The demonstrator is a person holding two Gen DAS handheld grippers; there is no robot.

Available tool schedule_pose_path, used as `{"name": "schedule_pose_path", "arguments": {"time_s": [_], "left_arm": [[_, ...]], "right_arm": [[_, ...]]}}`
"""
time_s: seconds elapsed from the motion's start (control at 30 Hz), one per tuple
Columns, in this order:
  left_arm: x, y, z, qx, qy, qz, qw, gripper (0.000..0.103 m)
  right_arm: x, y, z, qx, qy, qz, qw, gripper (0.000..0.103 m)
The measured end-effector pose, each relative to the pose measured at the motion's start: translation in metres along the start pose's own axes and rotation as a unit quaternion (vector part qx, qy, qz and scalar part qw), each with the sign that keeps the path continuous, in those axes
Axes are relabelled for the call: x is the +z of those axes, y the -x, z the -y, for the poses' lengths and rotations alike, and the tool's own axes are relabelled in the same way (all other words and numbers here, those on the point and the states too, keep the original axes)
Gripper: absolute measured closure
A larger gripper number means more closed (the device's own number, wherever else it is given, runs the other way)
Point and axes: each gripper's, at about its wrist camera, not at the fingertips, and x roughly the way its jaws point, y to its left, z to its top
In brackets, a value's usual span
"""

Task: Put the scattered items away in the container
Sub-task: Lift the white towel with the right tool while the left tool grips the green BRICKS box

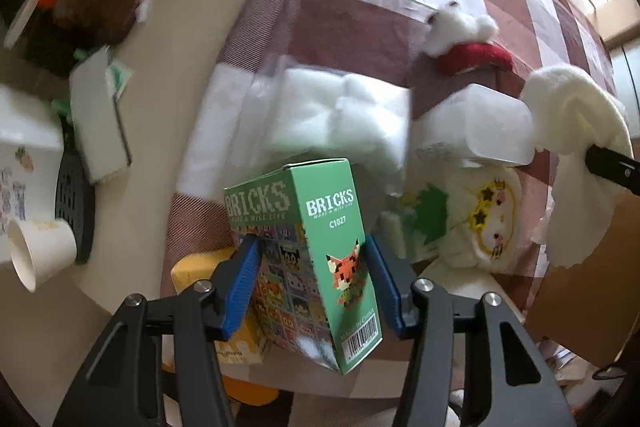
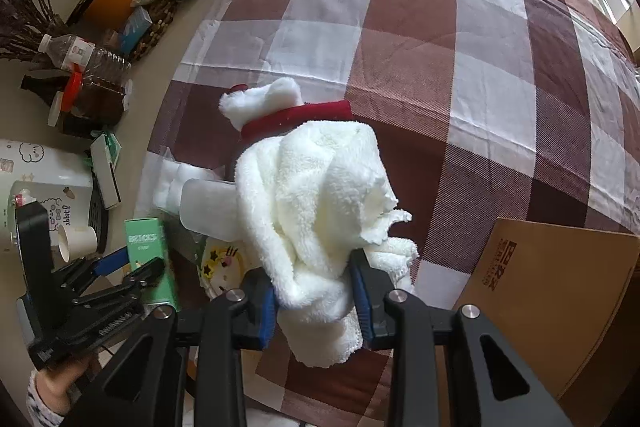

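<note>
Left tongs (image 1: 310,281) grip the green BRICKS box (image 1: 308,259); right tongs (image 2: 314,301) clamp a white fluffy towel (image 2: 316,211), left of the cardboard box (image 2: 560,291).

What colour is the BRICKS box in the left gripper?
Green, with a pixel fox; the BRICKS box shows best in the left wrist view.

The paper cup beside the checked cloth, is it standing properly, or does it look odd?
The paper cup lies tipped on its side on the bare table, its open mouth facing outward, next to a black perforated object. No spill shows around it. It looks knocked over rather than set down.
</note>
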Motion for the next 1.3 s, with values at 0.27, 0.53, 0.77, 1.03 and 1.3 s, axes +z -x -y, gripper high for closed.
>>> {"name": "schedule_pose_path", "arguments": {"time_s": [0.27,0.53,0.77,1.03,1.3], "left_arm": [[0.002,-0.006,0.002,0.050,-0.007,-0.005,0.9987,0.050],[0.008,-0.015,0.025,0.036,-0.018,0.002,0.9992,0.083],[0.006,0.000,0.008,-0.020,0.006,0.009,0.9997,0.099],[-0.006,0.004,-0.006,0.005,0.016,0.027,0.9995,0.023],[0.012,-0.037,-0.022,0.008,0.039,-0.008,0.9992,0.021]], "right_arm": [[0.005,-0.002,0.000,-0.003,0.006,-0.002,1.000,0.071],[0.006,-0.007,0.002,-0.002,0.011,-0.011,1.000,0.071],[0.008,-0.002,0.009,-0.001,0.009,-0.005,1.000,0.071],[0.009,-0.001,0.011,0.003,0.012,-0.006,1.000,0.071],[0.009,-0.003,0.011,0.004,0.020,-0.016,1.000,0.071]]}}
